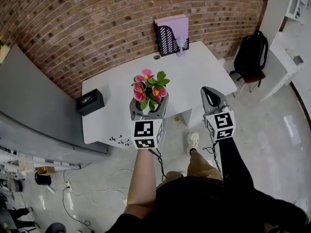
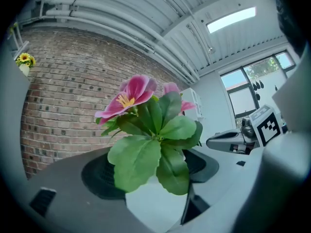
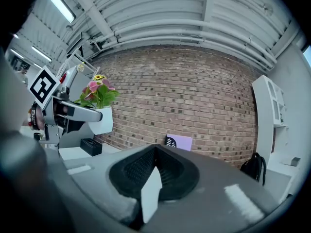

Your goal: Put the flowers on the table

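The left gripper (image 1: 148,109) is clamped on the small white pot of pink flowers and green leaves (image 1: 149,92). Its jaws are spread wide on either side of the pot, which is held upright in the air, clear of the white table (image 1: 199,72). The right gripper (image 1: 209,92) hangs near it, jaws pressed together with nothing in them.

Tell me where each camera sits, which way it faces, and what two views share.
Head view: on the person's head, looking steeply down at the white table; shows both arms, left gripper shut on the potted flowers, right gripper shut, empty.
Left gripper view: on the left gripper, looking along its jaws past the potted flowers to the brick wall.
Right gripper view: on the right gripper, facing that wall over its shut jaws.
Shared: each gripper view shows the other gripper.
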A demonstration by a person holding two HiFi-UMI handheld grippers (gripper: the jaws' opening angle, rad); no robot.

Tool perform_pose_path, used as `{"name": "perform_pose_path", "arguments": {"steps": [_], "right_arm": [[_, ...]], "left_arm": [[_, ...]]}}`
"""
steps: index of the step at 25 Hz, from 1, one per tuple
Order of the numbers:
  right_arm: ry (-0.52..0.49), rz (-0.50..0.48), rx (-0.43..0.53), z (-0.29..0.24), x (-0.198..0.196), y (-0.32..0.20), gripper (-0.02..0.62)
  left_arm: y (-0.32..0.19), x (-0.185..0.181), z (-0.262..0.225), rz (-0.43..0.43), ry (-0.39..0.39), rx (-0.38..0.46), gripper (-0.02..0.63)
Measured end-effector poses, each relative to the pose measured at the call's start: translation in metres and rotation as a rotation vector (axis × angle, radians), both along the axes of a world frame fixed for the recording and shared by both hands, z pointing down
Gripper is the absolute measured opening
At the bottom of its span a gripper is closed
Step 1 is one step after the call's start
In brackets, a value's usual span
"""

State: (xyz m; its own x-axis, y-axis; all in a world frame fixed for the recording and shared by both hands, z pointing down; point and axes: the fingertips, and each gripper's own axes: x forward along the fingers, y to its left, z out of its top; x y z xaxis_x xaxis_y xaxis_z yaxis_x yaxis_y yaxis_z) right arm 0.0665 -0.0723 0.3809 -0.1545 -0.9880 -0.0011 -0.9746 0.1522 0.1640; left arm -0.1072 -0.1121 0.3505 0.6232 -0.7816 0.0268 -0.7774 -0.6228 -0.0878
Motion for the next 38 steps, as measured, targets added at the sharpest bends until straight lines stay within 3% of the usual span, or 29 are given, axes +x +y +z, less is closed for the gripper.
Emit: {"name": "perform_pose_path", "arguments": {"steps": [8,17,29,38], "right_arm": [[-0.009,-0.020,0.022,-0.003,0.023,-0.044,0.000],[-0.029,-0.062,0.034,-0.007,0.059,-0.128,0.000],[-0.051,-0.198,0.016,0.000,0.074,-0.269,0.000],[-0.071,-0.261,0.047,0.001,0.077,-0.316,0.000]], "left_arm": [[-0.043,0.025,0.006,-0.003,-0.015,0.017,0.347],[-0.111,0.057,0.012,-0.032,-0.016,0.011,0.347],[-0.226,0.085,0.023,-0.122,-0.027,0.000,0.347],[-0.263,0.089,0.024,-0.201,-0.022,0.014,0.346]]}}
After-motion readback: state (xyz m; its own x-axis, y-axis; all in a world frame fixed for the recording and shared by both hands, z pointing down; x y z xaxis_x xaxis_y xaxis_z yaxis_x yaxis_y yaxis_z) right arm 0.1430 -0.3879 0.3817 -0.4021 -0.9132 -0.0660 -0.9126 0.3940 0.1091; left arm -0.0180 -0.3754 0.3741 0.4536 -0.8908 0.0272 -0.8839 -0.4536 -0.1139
